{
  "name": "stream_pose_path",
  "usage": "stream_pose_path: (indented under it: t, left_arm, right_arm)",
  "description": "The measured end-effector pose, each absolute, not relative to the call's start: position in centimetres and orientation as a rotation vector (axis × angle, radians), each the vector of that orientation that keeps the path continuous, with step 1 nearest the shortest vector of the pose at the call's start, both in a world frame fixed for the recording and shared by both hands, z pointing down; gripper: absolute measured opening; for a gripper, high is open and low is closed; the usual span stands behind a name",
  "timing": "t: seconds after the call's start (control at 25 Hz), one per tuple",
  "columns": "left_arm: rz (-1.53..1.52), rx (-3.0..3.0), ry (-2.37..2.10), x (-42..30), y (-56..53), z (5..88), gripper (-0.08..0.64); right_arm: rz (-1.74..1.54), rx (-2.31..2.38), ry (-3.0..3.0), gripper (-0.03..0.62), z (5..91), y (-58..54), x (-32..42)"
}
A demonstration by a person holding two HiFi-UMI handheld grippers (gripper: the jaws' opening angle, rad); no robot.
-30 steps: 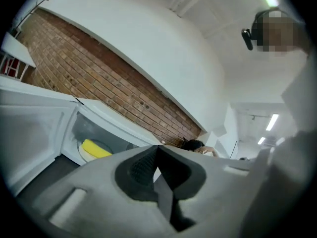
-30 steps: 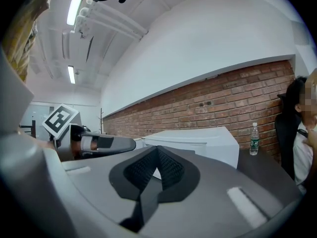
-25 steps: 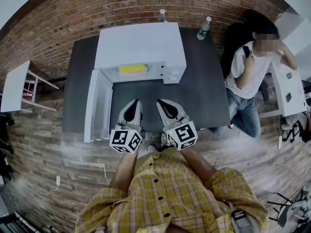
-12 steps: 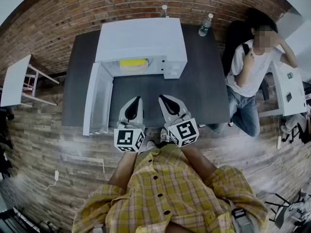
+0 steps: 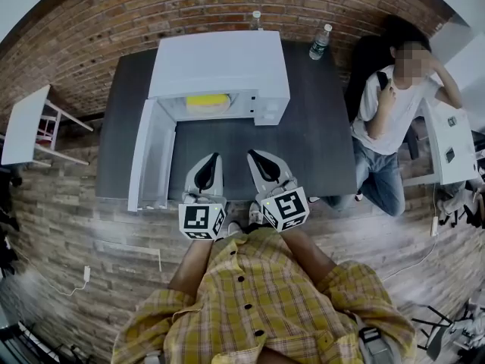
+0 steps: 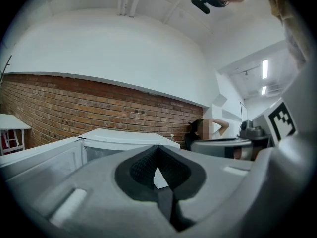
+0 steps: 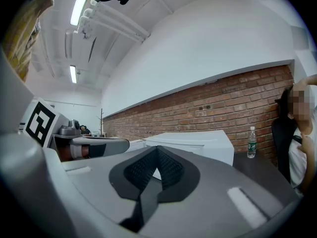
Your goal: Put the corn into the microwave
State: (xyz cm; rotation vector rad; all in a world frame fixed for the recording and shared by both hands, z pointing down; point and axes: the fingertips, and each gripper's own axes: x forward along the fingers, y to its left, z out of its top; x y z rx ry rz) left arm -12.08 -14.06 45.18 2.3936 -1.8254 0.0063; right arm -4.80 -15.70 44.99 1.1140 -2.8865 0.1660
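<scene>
The yellow corn [image 5: 207, 101] lies inside the white microwave [image 5: 220, 63], whose door [image 5: 151, 158] stands swung open to the left. Both grippers hover side by side over the dark table [image 5: 318, 142], a short way in front of the microwave opening. My left gripper [image 5: 210, 161] is shut with nothing between its pads, and the right gripper [image 5: 255, 158] is shut and empty too. The left gripper view has the closed jaws [image 6: 158, 148] in front of the microwave [image 6: 124, 135]. The right gripper view also has closed jaws [image 7: 157, 148] and the microwave [image 7: 198, 140] beyond.
Two water bottles [image 5: 319, 42] [image 5: 256, 20] stand at the table's back edge by the brick wall. A seated person [image 5: 390, 105] is at the right of the table. A small white table [image 5: 23, 131] stands at the left.
The left gripper has rolled slightly about its own axis, so its marker cube sits squarer. Both grippers otherwise stay in place and remain shut.
</scene>
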Motion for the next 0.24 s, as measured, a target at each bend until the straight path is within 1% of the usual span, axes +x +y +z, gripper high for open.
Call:
stream_pose_path:
  t: [0.24]
  left_arm:
    - [0.004, 2.379, -1.835, -11.99, -13.97, 45.39, -0.002]
  right_arm:
    - [0.187, 1.122, -2.886, 0.003, 45.26, -15.97, -4.45]
